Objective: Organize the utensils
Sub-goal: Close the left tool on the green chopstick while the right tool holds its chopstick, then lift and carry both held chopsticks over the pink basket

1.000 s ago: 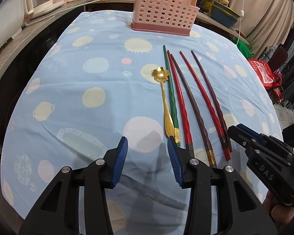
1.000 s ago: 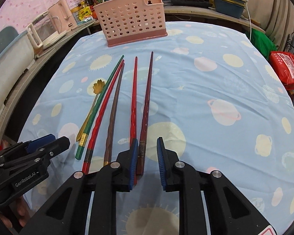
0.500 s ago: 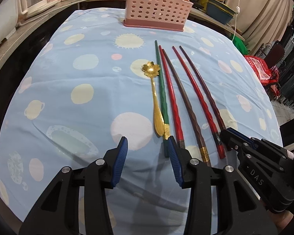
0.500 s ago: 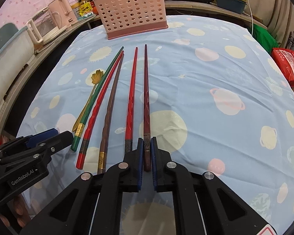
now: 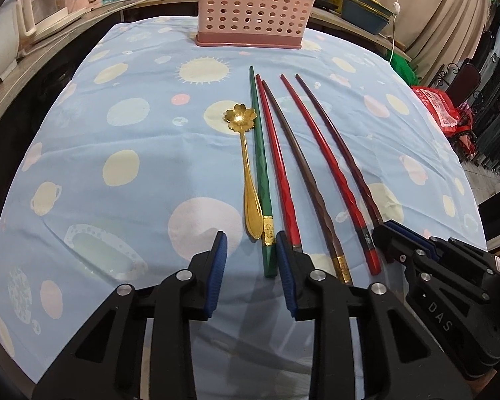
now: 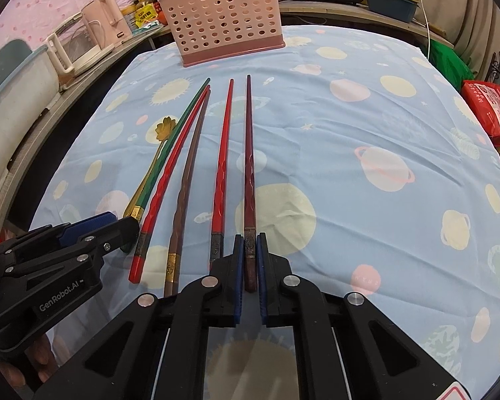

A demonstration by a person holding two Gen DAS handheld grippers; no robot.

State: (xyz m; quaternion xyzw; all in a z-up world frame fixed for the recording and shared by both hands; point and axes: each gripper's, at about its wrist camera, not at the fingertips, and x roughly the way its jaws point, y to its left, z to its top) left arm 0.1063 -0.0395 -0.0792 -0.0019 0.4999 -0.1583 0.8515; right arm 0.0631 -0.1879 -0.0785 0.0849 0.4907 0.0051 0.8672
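Right tongs (image 6: 249, 266) pinched tight on the butt end of the dark maroon chopstick (image 6: 249, 166), rightmost of the row, stick lying flat on the surface (image 6: 366, 116) with its tip aimed at the pink basket (image 6: 221, 20); left tongs (image 5: 251, 263) partly spread and just been narrowing, straddling the butt of the green chopstick (image 5: 260, 166) with the gold flower spoon (image 5: 246, 180) ending just ahead of the gap, pads not pressing on anything yet; looks like the pick-up step, both sides going for a stick at once; nothing lifted as far as can be judged. Between those two, lying side by side: a red chopstick (image 5: 276, 153) snug against the green one, a brown chopstick (image 5: 303, 173) with a gold band, then another red one (image 5: 326, 160). Next up, probably: finish closing the left side on the green stick only, without snagging the spoon handle or the neighbouring red; then lift both, tip them upright and drop into the basket at the far end, well apart from the row; thin round sticks, so likely to swivel in the pinch.
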